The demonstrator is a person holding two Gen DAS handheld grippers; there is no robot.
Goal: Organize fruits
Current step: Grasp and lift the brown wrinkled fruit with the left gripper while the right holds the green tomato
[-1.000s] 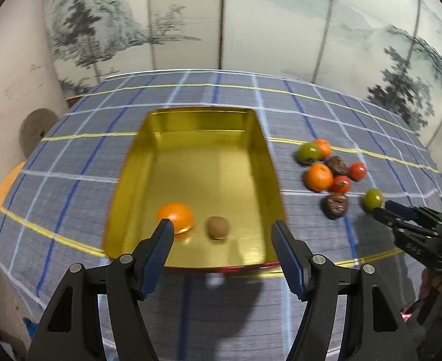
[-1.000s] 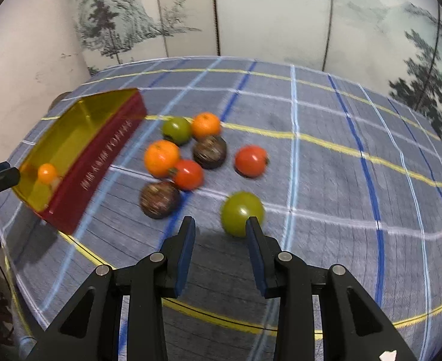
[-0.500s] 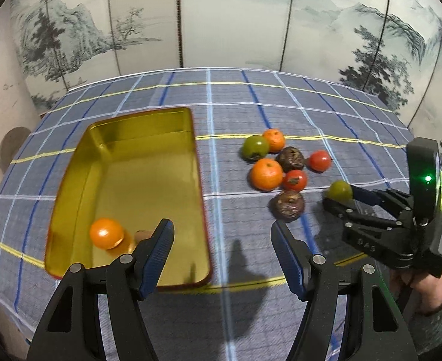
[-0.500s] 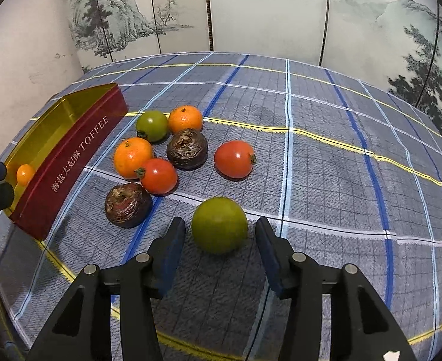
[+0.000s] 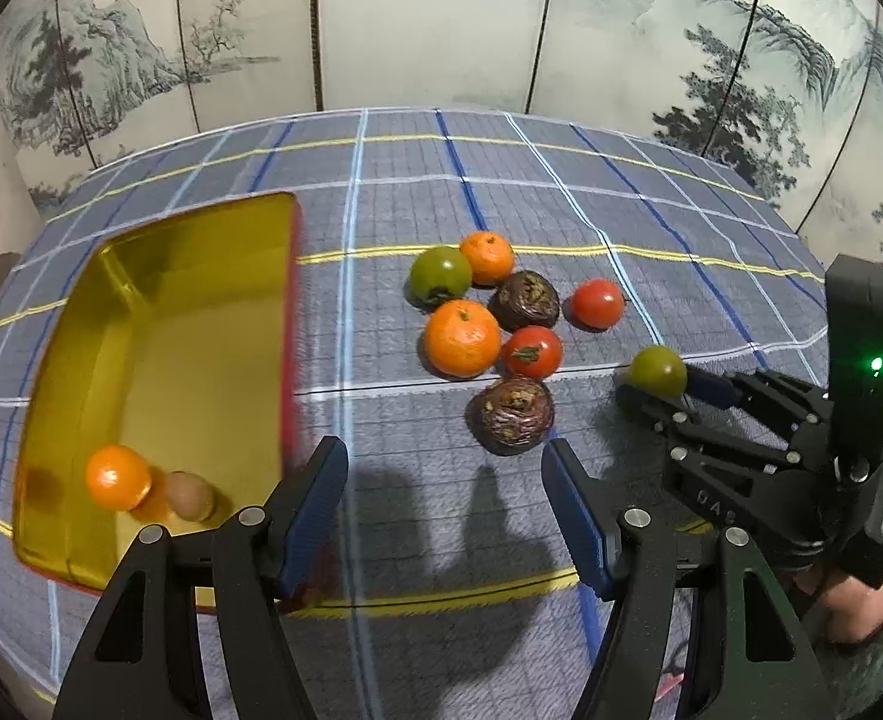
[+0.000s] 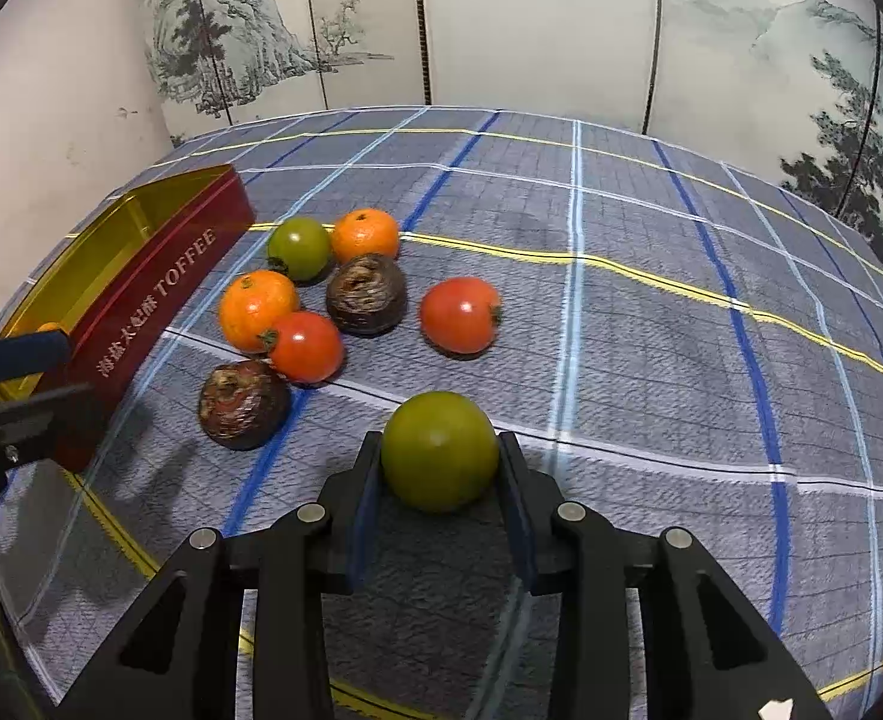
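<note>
My right gripper [image 6: 439, 456] has just closed on the near green tomato [image 6: 439, 450]; left gripper [image 5: 444, 498] half open, empty, beside the toffee tin [image 5: 288, 324].

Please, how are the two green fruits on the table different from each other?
The near green fruit sits between the pads of the right tool, apart from the pile; the far green fruit lies free, touching an orange. The near one looks yellower, the far one darker. Both are round and smooth.

hand-held gripper [image 6: 438, 468] clamping green tomato [image 6: 439, 450]
</note>
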